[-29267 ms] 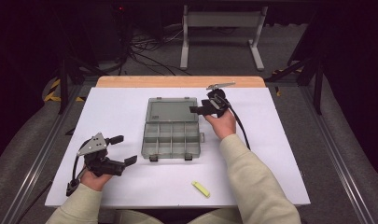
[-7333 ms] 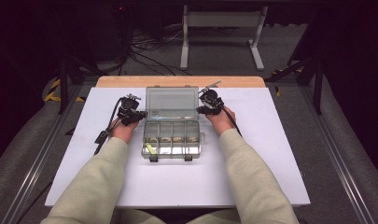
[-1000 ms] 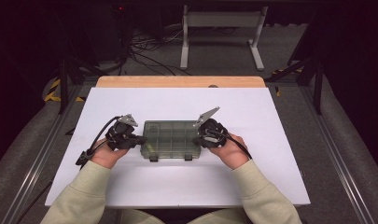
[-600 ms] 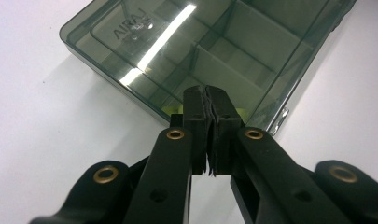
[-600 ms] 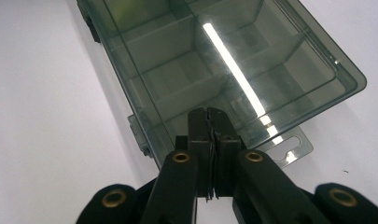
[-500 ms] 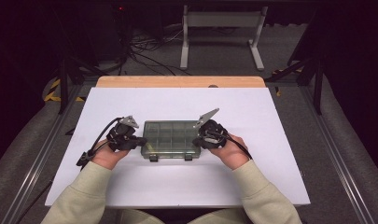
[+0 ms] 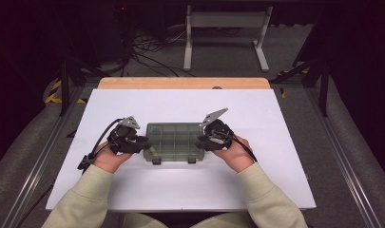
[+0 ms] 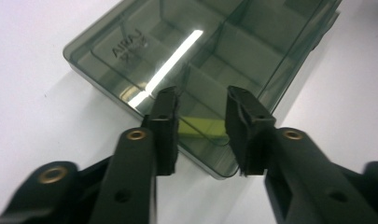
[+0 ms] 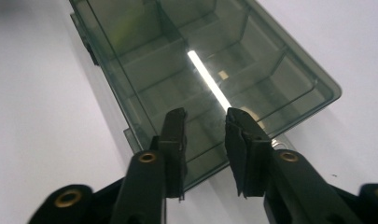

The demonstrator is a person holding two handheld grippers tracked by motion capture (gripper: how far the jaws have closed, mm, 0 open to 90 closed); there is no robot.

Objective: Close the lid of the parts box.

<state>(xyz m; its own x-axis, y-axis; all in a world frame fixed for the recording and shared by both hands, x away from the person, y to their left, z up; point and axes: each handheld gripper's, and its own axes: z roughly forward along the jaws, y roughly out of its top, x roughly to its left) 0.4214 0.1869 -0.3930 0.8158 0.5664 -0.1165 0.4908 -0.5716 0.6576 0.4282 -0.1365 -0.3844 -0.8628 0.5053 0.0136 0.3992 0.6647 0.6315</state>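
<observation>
A smoky grey see-through compartment box (image 7: 173, 140) lies with its lid down on the white table (image 7: 180, 190). Through the lid (image 8: 210, 51) a yellow piece (image 8: 203, 127) shows in an end compartment. My left gripper (image 7: 143, 141) is at the box's left end and my right gripper (image 7: 200, 140) at its right end. Both pairs of jaws have just been opening. In the left gripper view the gripper (image 8: 200, 100) stands open above the box's end, its pads off the plastic. In the right gripper view the gripper (image 9: 204, 119) is open the same way over the box (image 9: 200, 60).
Two dark latches (image 7: 156, 161) stick out of the box's near side. A wooden strip (image 7: 183, 83) runs along the table's far edge. Behind it, on the floor, are a metal stand (image 7: 226, 28) and loose cables (image 7: 152, 47).
Both grippers' jaws have parted at the box's ends, and the hands have stayed put. Much earlier the box was open and the yellow piece lay on the table.
</observation>
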